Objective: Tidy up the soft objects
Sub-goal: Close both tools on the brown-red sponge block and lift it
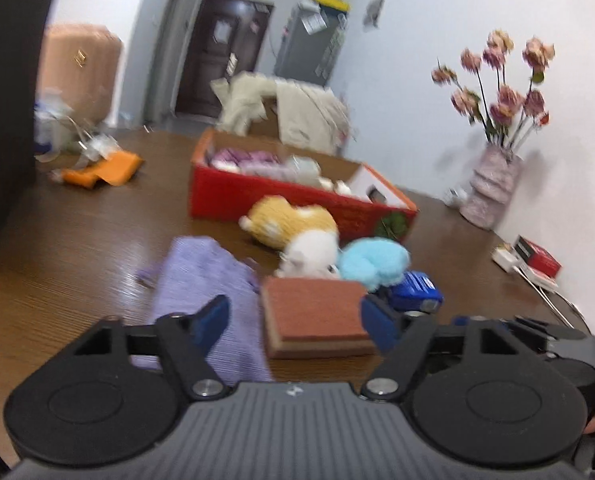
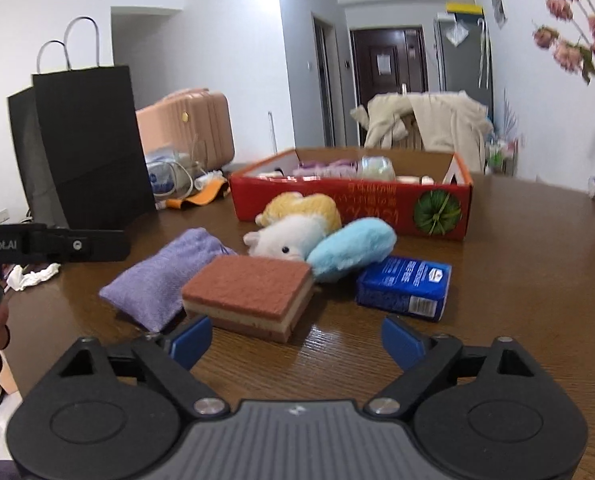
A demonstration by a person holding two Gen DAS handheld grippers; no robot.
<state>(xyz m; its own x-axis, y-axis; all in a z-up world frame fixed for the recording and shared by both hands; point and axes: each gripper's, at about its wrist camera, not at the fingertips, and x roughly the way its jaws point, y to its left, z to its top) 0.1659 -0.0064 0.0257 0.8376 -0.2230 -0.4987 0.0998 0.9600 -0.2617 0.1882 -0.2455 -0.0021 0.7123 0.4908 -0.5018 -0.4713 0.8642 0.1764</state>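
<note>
Both claws spread and empty, my left gripper (image 1: 295,322) and right gripper (image 2: 297,340) frame the sponge (image 2: 249,294), lined up to pinch.

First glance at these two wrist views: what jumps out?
The cluster of soft things mid-table: a brown layered sponge nearest the grippers, a purple fabric pouch touching its left side, and yellow-and-white and light blue plush toys piled behind it. Behind them sits a red cardboard box, already holding items, and a blue packet lies right of the sponge. Both grippers, left and right, are empty with jaws apart.
</note>
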